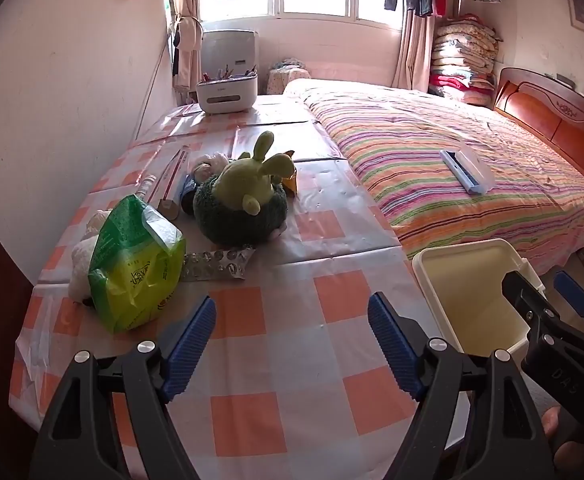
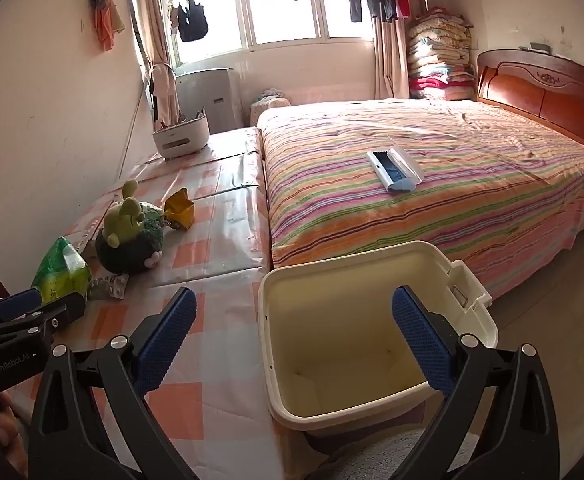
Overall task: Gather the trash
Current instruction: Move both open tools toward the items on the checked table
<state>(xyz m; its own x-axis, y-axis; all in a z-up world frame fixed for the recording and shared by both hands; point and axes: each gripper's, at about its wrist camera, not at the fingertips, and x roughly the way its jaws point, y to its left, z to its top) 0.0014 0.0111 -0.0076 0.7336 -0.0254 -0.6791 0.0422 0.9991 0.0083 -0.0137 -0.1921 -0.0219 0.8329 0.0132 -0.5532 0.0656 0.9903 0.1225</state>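
Both grippers hang over the near end of the desk (image 1: 292,280), which is covered in an orange-and-white checked cloth. The left gripper (image 1: 292,344) has its blue pads spread wide apart with nothing between them, tilted down over bare cloth near the desk's front edge. The right gripper (image 2: 292,344) is just as wide open and empty, tilted down over the near right corner of the desk, its right finger over the mouth of the cream bin (image 2: 372,280). That bin stands just off the desk's right edge, against the foot of the bed (image 2: 432,200), and nothing shows inside it.

The trash lies toward the left edge of the desk. A green plastic bag (image 1: 136,264) sits nearest the front, crumpled and puffed up, with something white (image 1: 82,264) just behind its left side. Beside its right side lies a used silver blister pack (image 1: 216,264), flat on the cloth. Behind these sits a green plush toy (image 1: 244,204), a round dark body with a pale green head on top. To the left of the toy are a small bottle (image 1: 148,186) lying on its side and some other small pieces too bunched together to tell apart. A yellow wrapper (image 2: 180,208) lies just past the toy, toward the middle of the desk. At the far left corner stands a white container (image 1: 227,92) with pens in it.

On the striped bedspread rests a white and blue brush-like tool (image 2: 394,170).
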